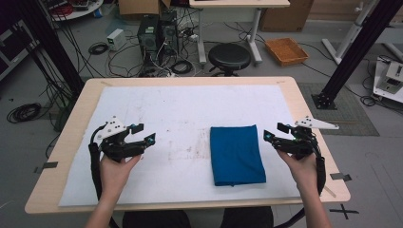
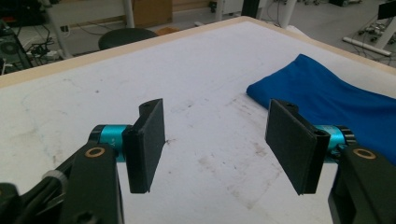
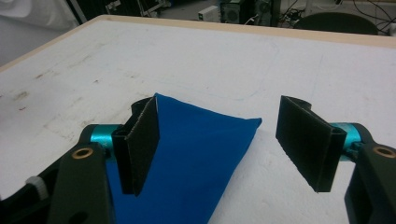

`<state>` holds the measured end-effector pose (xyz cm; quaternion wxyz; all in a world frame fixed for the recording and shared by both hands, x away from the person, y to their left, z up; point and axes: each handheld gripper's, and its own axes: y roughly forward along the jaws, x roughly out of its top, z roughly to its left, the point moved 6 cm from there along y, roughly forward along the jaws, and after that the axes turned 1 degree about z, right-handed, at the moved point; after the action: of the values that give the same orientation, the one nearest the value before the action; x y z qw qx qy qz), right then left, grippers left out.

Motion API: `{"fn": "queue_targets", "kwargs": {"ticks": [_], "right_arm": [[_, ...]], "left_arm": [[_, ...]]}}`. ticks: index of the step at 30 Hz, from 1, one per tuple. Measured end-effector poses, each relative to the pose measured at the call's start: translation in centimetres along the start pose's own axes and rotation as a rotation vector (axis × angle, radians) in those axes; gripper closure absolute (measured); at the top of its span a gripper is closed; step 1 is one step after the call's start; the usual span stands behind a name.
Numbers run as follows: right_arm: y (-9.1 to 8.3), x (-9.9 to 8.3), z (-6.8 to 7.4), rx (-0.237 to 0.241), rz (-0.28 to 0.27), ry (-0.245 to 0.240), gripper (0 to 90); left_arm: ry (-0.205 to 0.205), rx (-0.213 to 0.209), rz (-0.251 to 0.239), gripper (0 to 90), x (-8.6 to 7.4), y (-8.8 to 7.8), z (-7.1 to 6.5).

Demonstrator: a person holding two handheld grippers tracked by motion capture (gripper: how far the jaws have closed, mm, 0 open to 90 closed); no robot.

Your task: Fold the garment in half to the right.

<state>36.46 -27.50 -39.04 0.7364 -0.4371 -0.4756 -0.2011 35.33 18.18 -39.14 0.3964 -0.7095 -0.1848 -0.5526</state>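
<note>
Folding looked finished: the cloth (image 1: 236, 155) lay as a neat blue rectangle, long sides running away from me, on the white mat (image 1: 157, 102) right of the counter's (image 1: 304, 102) middle. I judged the step in hand was backing off cleanly, so I wanted both tools lifted clear without snagging an edge. The left hand-held gripper (image 1: 145, 134) hung released, well apart from it. The right hand-held gripper (image 1: 277, 131) was released too, just beside its right edge. The fabric looked smooth and soft.
</note>
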Motion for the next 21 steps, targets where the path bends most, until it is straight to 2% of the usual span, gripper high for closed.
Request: {"fn": "queue_targets", "kwargs": {"ticks": [4, 16, 21], "right_arm": [[-0.16, -0.04, -0.22, -0.006, -0.008, 0.005, 29.7], [0.37, -0.31, -0.09, -0.001, 0.008, 0.007, 29.4], [0.62, -0.31, -0.11, 0.002, 0.010, 0.010, 29.4]], "left_arm": [[-0.009, 0.008, -0.005, 37.3, -0.07, -0.31, 0.21], [-0.011, 0.012, 0.028, 37.3, -0.71, 0.01, 0.26], [-0.015, 0.014, 0.027, 37.3, -0.87, -0.13, 0.30]]}}
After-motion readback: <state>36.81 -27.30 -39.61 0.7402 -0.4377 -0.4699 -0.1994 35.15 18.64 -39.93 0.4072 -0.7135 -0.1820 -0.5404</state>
